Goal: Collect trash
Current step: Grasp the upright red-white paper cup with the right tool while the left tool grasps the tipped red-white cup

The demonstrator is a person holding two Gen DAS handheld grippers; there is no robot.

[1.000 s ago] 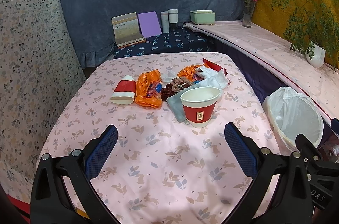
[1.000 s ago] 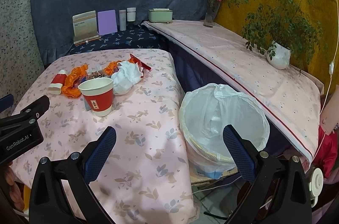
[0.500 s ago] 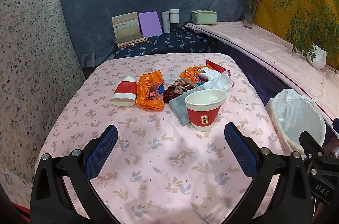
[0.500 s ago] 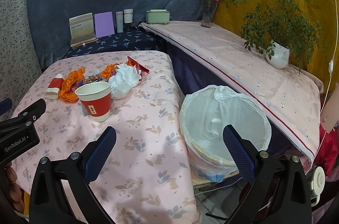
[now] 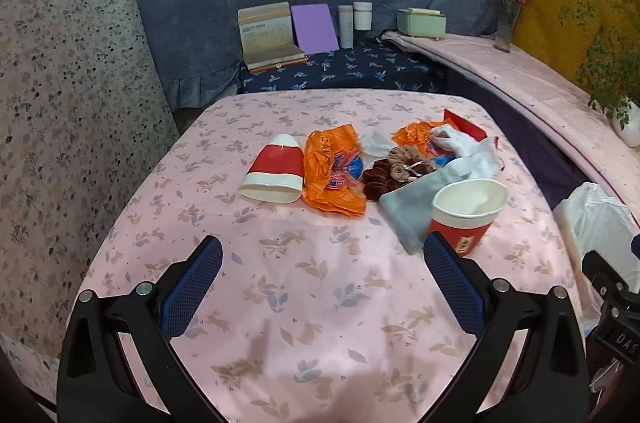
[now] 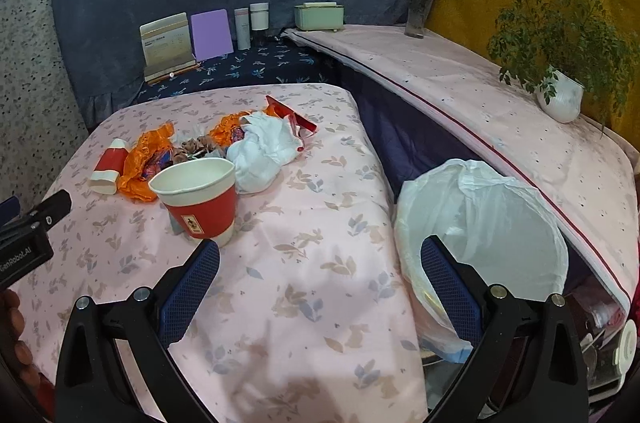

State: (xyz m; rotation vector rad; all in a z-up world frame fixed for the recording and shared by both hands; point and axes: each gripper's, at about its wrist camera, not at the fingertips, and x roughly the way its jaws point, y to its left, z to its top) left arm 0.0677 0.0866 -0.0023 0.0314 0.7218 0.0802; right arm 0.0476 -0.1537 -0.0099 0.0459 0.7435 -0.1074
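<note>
The upright red paper cup (image 6: 197, 198) stands at centre left of the right wrist view, just above the left fingertip of our right gripper (image 6: 319, 281); in the left wrist view the same cup sits at right of centre, just above the left gripper's (image 5: 322, 281) right fingertip. It lies up and left of the right jaws and up and right of the left jaws, its long axis vertical, mouth up. We judge the two grippers about equally near it, though fisheye distortion makes that hard to settle. Both pairs of jaws are spread wide and hold nothing.

Behind the cup lie a grey cloth (image 5: 412, 201), a crumpled white tissue wad (image 6: 264, 147), orange wrappers (image 5: 334, 171) and a second red cup (image 5: 276, 169) on its side, mouth toward the camera, all on the pink floral tablecloth (image 6: 304, 263).

The upright cup looks empty. The bin with its white liner (image 6: 480, 223), at right of the right wrist view beside the table edge, also appears empty.
</note>
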